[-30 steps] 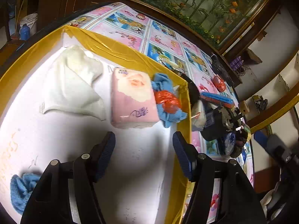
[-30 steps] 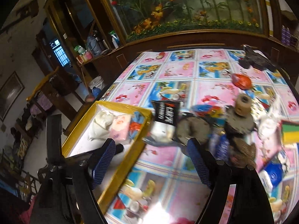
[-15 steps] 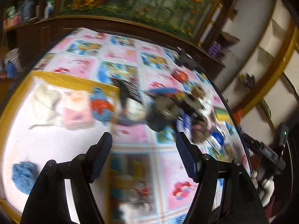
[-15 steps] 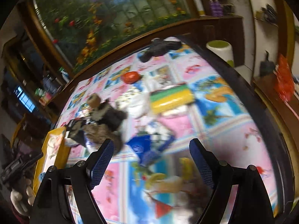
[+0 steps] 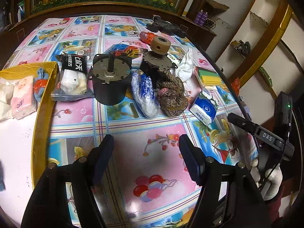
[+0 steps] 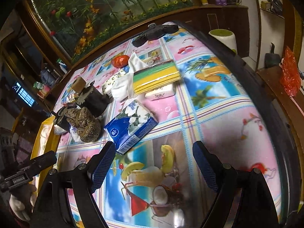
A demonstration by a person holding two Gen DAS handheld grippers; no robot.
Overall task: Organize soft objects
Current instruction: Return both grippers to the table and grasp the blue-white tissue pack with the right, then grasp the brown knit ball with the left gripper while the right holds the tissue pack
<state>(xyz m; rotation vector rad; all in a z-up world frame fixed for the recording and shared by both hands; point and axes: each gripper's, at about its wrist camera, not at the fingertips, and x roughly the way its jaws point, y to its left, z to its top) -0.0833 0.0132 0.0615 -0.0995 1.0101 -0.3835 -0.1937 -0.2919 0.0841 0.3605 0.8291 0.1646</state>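
Above the tabletop (image 6: 218,87), I am holding my right gripper (image 6: 153,163) wide and empty, just short of the tissue pack (image 6: 131,127); next, closing on it for the tray (image 5: 40,114).

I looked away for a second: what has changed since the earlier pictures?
Both tongs swung right, off the yellow tray: the left tongs now hang over bare tablecloth, the right tongs just short of the blue tissue pack. Both have just opened wider, empty. Nothing on tray or table moved.
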